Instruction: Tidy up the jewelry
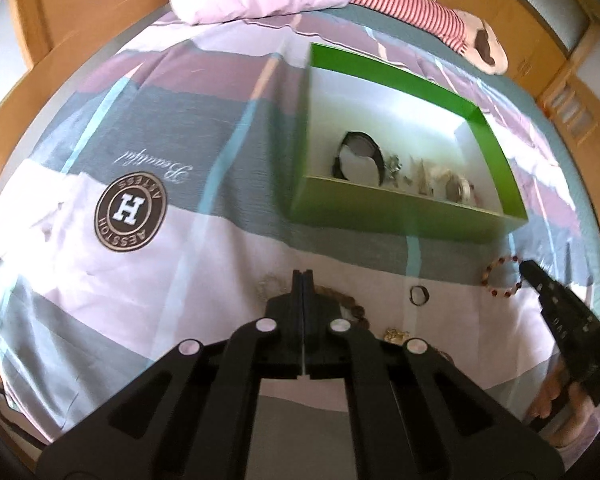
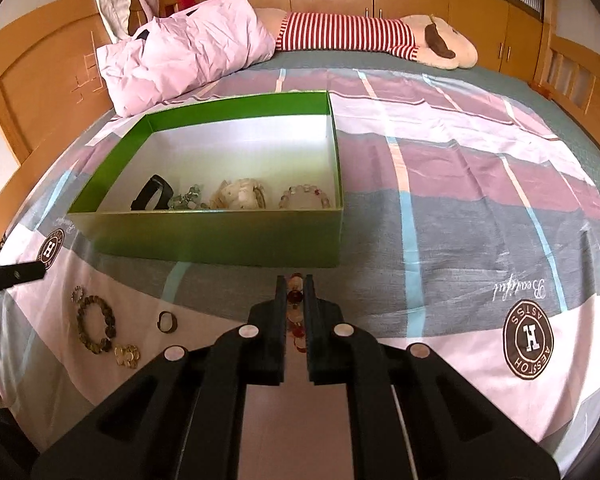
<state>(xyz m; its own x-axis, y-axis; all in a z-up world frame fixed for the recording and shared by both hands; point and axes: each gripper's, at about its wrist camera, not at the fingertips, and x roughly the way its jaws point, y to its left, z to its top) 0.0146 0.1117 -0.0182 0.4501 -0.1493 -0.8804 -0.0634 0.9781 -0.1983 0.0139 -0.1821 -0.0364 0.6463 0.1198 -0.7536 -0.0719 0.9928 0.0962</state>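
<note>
Now the right gripper (image 2: 295, 300) is low over the bed, just before the near wall of the green box (image 2: 220, 240). Its jaws stand only a little apart, and between them sits a bracelet of red and pale beads (image 2: 296, 312). In the left wrist view this same bracelet (image 1: 500, 276) lies as a ring on the sheet with the tip of the right gripper at its edge, so I judge it is pinched or about to be pinched, but not yet lifted. The left gripper (image 1: 302, 280) has its jaws pressed fully together, with nothing between them as far as I can see, and it hovers over the pieces that are left.

About the progress: several pieces are already inside the box, along its near wall: a black band (image 2: 152, 196), a small silver piece (image 2: 186, 196), a pale shell-like heap (image 2: 242, 194) and a clear bead bracelet (image 2: 305, 197). Outside on the bedsheet (image 2: 460, 200) I see a dark bead bracelet (image 2: 94, 324), a small ring (image 2: 167, 322), a gold cluster (image 2: 127, 356) and a small pale piece (image 2: 77, 293) next to the dark bracelet. So I think roughly half is done, and four loose pieces plus the red bracelet remain.

About the room: the near wall of the box stands between the gripper and the inside, so the bracelet must go up over this rim. The back half of the box is bare, and the bed to the right is open. The pillow (image 2: 188, 48) and the striped plush toy (image 2: 372, 36) are well apart at the far side.
</note>
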